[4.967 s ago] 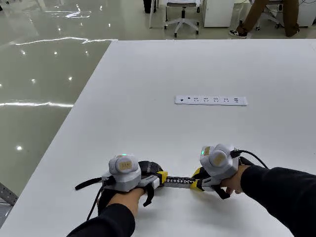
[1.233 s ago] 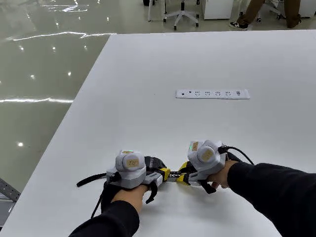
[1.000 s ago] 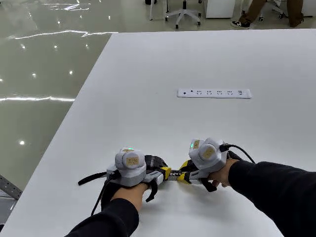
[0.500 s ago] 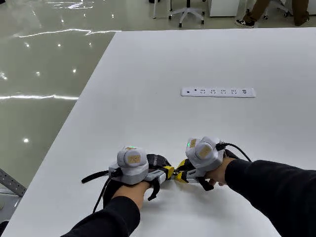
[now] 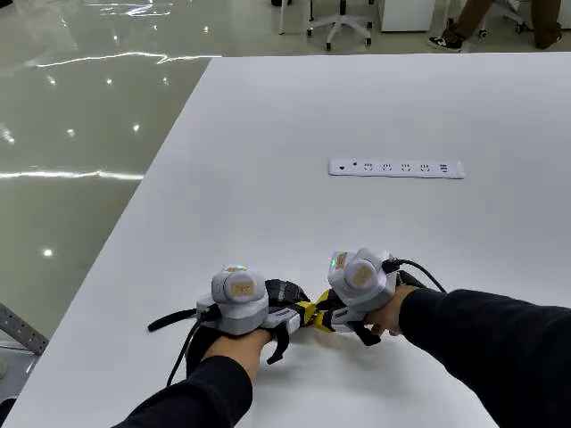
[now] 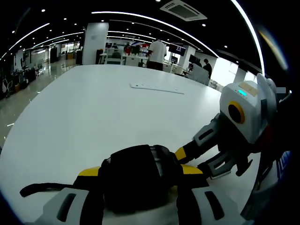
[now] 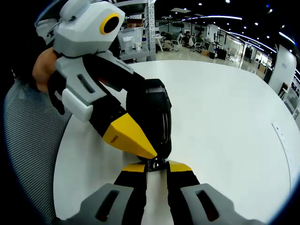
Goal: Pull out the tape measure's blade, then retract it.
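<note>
Closer than before, the right gripper [image 5: 321,318] pinches the nearly retracted blade [image 7: 156,162] just beside the tape measure [image 6: 140,178]. The left gripper [image 5: 302,312] clamps the tape measure near the table's [image 5: 357,107] front edge, with bare tabletop ahead.

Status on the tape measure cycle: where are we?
Pull-out looks done: the blade spanned the gap between the tools five seconds ago. In hand: retraction, nearly finished. The left tool clamps the tape measure case, and the right tool pinches the blade tip right at the case mouth. Left: release the tip.
</note>
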`<action>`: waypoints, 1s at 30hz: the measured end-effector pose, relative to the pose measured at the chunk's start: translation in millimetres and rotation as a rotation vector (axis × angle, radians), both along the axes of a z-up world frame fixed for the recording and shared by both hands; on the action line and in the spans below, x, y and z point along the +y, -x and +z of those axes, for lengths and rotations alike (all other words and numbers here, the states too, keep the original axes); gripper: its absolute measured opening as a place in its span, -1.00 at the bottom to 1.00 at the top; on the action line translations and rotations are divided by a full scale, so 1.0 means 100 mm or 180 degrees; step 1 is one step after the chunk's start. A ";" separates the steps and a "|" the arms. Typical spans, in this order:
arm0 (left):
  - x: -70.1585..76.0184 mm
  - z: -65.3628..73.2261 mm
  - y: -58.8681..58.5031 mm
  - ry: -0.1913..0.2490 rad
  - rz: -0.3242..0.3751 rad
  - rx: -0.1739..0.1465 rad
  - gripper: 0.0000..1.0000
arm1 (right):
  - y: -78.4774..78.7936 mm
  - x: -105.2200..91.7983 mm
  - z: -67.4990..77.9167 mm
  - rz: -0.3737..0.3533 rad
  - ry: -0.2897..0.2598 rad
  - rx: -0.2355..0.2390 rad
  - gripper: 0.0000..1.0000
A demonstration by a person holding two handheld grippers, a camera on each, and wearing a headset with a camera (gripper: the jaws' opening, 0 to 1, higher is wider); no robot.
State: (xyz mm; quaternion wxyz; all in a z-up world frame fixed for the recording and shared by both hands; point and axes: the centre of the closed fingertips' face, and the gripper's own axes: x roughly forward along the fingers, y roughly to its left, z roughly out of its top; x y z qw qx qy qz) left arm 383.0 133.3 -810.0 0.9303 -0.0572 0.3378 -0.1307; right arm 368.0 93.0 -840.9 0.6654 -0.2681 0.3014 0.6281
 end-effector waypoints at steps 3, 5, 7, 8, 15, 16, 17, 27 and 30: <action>0.00 0.00 0.00 -0.0001 -0.0002 0.0004 0.18 | 0.00 0.00 0.00 -0.0013 0.0000 0.0003 -0.77; 0.00 0.00 0.00 -0.0003 -0.0002 0.0003 0.18 | 0.00 0.00 0.00 -0.0023 -0.0003 0.0005 -0.77; 0.00 0.00 0.00 -0.0003 0.0000 0.0003 0.18 | 0.00 -0.01 0.00 -0.0023 -0.0008 -0.0003 -0.77; 0.00 0.00 0.00 -0.0003 0.0003 0.0002 0.18 | 0.01 -0.01 0.00 -0.0023 -0.0011 -0.0008 -0.77; 0.01 0.00 0.00 0.0087 0.0003 0.0002 0.21 | 0.01 0.00 0.00 -0.0071 0.0043 -0.0048 -0.76; 0.00 0.00 0.00 0.0081 -0.0048 0.0002 0.21 | 0.02 0.00 0.00 -0.0077 0.0073 -0.0052 -0.76; 0.00 0.01 0.01 0.0105 -0.0079 -0.0014 0.21 | 0.01 0.00 -0.01 -0.0094 0.0074 -0.0048 -0.76; 0.45 0.15 0.13 0.0405 -0.0115 -0.0316 0.75 | -0.07 -0.16 0.19 -0.0555 -0.0220 -0.0071 -0.41; 0.64 0.25 0.20 0.0320 -0.0221 -0.0443 1.00 | -0.07 -0.29 0.36 -0.0791 -0.0470 -0.0004 -0.28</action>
